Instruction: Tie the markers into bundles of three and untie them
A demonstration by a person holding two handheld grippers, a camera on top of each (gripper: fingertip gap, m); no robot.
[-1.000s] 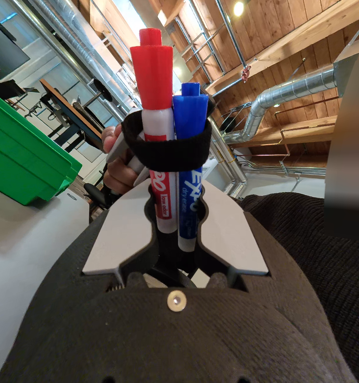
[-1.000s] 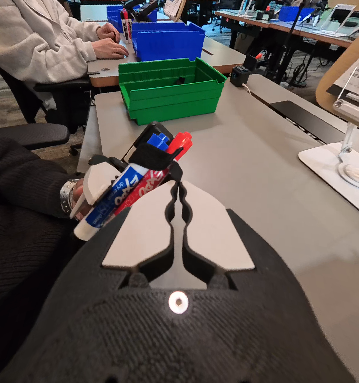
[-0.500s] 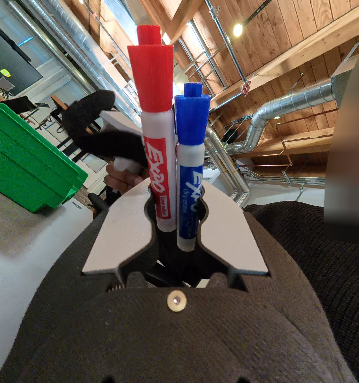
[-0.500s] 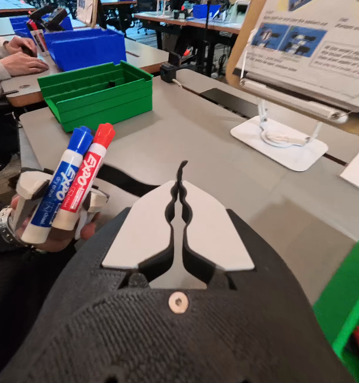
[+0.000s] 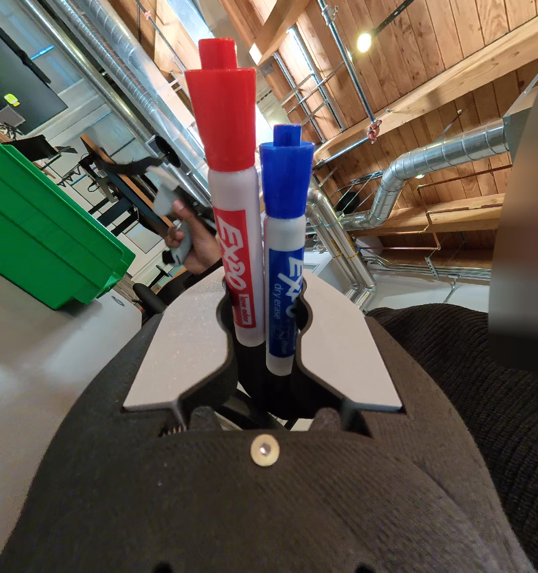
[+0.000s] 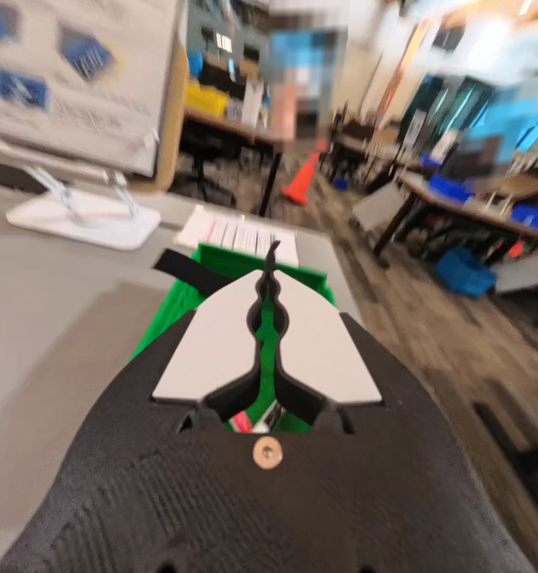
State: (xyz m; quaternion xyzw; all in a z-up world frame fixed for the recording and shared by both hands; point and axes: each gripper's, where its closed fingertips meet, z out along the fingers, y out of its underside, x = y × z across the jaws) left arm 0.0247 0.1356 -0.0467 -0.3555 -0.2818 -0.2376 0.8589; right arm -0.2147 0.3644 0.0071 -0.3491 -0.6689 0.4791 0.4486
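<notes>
Behind your markers a green bin [image 5: 44, 235] sits on the grey table [image 5: 29, 347], near its far edge, below silver ducts [image 5: 432, 167].

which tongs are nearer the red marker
Left. The left tongs clamp the red marker beside a blue marker; the right tongs are off over a green bin, pinching a black strap.

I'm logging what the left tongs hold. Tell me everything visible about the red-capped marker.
The red-capped white plastic marker stands upright between the left tongs, cap up. Its stepped red cap tops a white barrel with a red printed label. It sits higher than the blue-capped marker pressed against its side. Its lower barrel sits in the jaws' notch, the bottom end showing below.
</notes>
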